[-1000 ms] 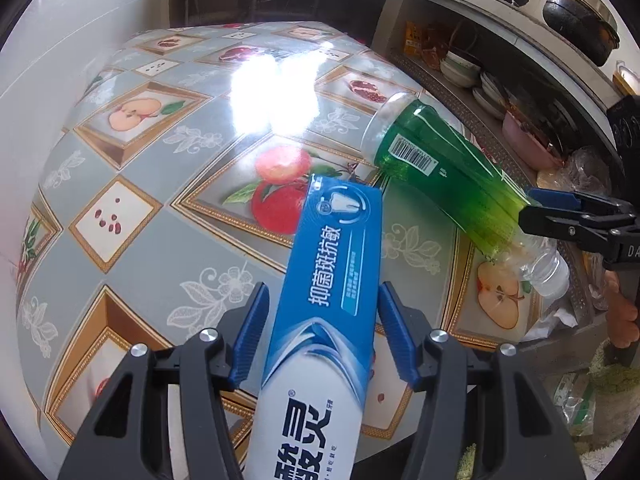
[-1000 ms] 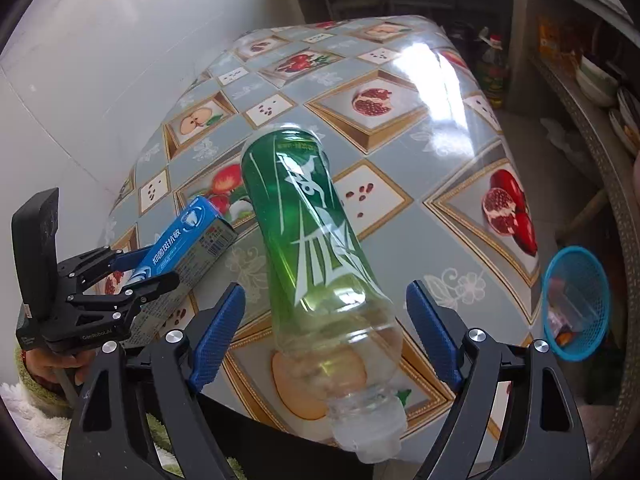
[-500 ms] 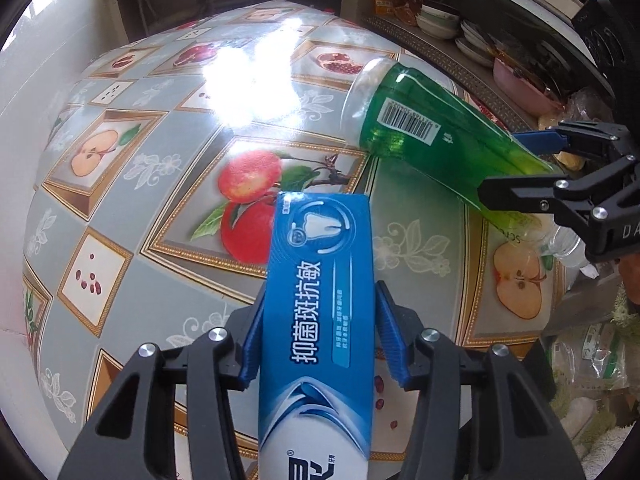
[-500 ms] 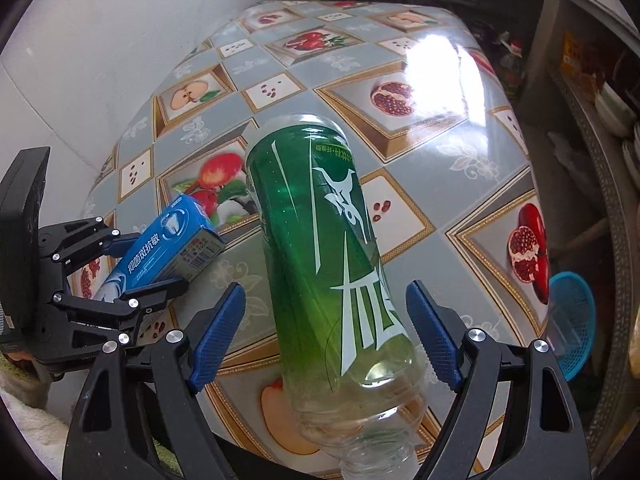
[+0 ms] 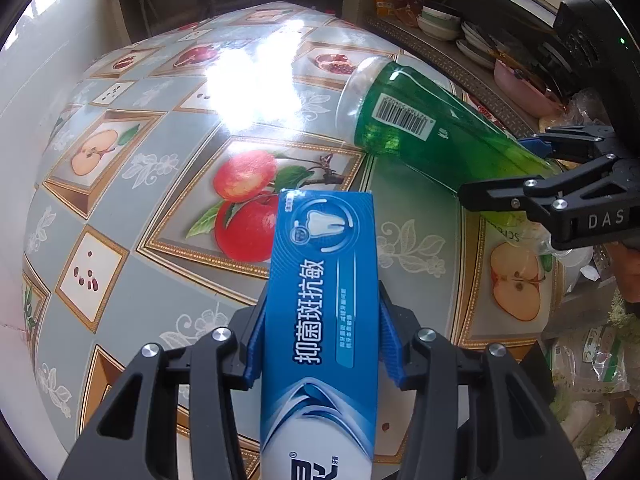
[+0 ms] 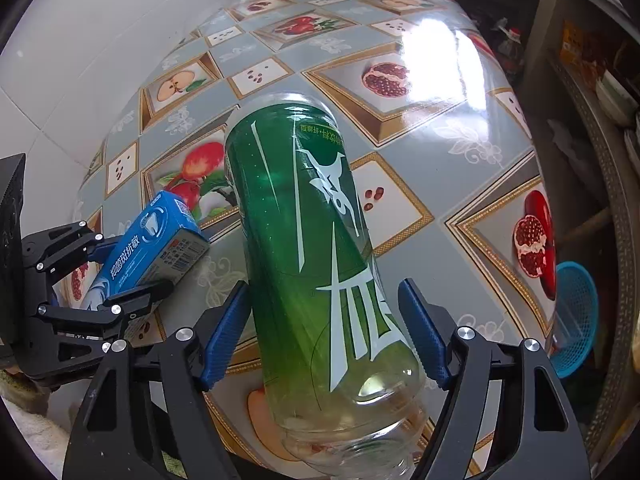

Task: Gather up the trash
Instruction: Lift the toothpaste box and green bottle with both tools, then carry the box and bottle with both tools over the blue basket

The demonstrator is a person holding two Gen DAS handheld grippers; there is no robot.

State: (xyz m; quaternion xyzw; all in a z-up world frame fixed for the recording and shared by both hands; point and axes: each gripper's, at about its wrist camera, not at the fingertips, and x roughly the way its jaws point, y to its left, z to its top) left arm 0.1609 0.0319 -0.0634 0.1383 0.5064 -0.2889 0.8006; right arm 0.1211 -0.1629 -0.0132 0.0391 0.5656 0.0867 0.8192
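Observation:
My left gripper (image 5: 320, 336) is shut on a blue toothpaste box (image 5: 324, 300), which points forward over the fruit-patterned table (image 5: 140, 184). The box also shows at the left of the right wrist view (image 6: 156, 248). A green plastic bottle (image 6: 320, 248) lies between the blue pads of my right gripper (image 6: 324, 332), base away from me, neck toward the camera. The left pad touches the bottle; a small gap shows at the right pad. In the left wrist view the bottle (image 5: 420, 136) lies at the right, with the right gripper (image 5: 532, 176) around its neck end.
A blue mesh basket (image 6: 576, 320) stands on the floor past the table's right edge. Shelves with bowls and plates (image 5: 444, 28) run along the right. A white wall (image 6: 80, 40) borders the table's left side. Bags (image 5: 592, 360) lie on the floor at the lower right.
My left gripper has closed on the toothpaste box and straightened it. The right gripper has moved forward along the bottle, and its jaws have narrowed around it.

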